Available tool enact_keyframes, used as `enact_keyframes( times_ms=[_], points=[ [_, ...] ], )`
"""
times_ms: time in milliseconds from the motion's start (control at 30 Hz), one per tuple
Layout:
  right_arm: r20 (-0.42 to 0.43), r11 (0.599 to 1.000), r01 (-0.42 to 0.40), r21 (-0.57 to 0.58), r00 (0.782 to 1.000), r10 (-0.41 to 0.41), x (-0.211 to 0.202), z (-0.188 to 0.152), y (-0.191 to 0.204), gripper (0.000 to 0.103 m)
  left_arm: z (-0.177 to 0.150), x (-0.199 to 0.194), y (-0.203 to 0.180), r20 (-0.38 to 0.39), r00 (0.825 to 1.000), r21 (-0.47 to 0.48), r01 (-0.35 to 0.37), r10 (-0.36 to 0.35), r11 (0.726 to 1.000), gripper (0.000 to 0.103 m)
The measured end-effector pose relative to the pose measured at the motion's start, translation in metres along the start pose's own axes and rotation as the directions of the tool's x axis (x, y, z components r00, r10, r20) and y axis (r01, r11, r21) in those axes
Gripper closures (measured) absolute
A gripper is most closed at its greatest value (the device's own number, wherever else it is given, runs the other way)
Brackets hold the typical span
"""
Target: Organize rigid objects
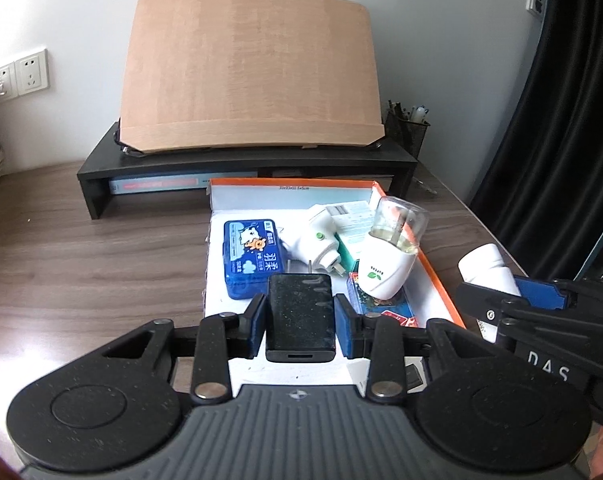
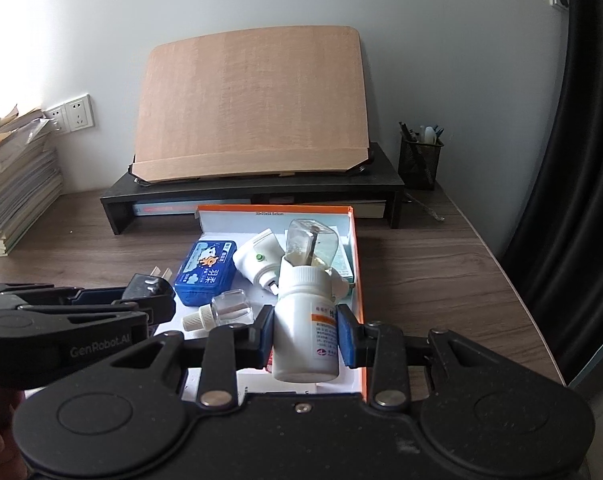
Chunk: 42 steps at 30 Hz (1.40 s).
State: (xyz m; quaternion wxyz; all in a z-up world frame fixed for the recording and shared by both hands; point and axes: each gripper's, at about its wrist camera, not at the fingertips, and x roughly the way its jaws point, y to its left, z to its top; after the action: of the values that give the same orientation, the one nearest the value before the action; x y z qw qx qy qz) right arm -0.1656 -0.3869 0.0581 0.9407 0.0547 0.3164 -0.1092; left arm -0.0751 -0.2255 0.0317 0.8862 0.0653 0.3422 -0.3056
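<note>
Wooden desk [image 1: 81, 248] — black riser [image 1: 245, 162], orange-rimmed box [image 1: 437, 280], mesh pen cup [image 1: 407, 136]

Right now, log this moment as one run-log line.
left gripper: shut on black charger | right gripper: shut on white pill bottle | both over orange-rimmed box | blue tin inside

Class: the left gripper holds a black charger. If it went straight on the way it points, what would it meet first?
Probably the blue tin in the tray, just beyond the charger; depth is uncertain.
</note>
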Motion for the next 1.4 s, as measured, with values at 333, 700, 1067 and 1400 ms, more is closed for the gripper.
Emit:
enact_keyframes(
  times_ms=[333, 700, 1067, 1400],
  points=[
    [-0.014, 1.000, -0.013, -0.020, 1.000, 0.013, 0.000, -0.005, 0.002, 0.063, -0.004, -0.001, -0.003, -0.002, 1.000, -0.021, -0.013, 0.013, 1.000, 0.067],
    [-0.036, 1.000, -0.008, -0.019, 0.999, 0.008, 0.002, -0.012, -0.002, 0.063, -0.011, 0.002, -0.002, -0.002, 1.000, -0.033, -0.008, 0.008, 0.999, 0.073],
    [-0.062, 1.000, -0.008, 0.015, 0.998, 0.009, 0.008, -0.022, -0.016, 0.063, -0.018, 0.005, 0.046, -0.043, 0.998, -0.111, -0.056, 0.052, 0.992, 0.072],
    [-0.069, 0.999, -0.012, 0.029, 0.998, 0.014, 0.012, -0.024, -0.022, 0.063, -0.022, 0.050, -0.014, -0.166, 0.985, 0.200, 0.079, -0.046, 0.977, 0.064]
  ],
)
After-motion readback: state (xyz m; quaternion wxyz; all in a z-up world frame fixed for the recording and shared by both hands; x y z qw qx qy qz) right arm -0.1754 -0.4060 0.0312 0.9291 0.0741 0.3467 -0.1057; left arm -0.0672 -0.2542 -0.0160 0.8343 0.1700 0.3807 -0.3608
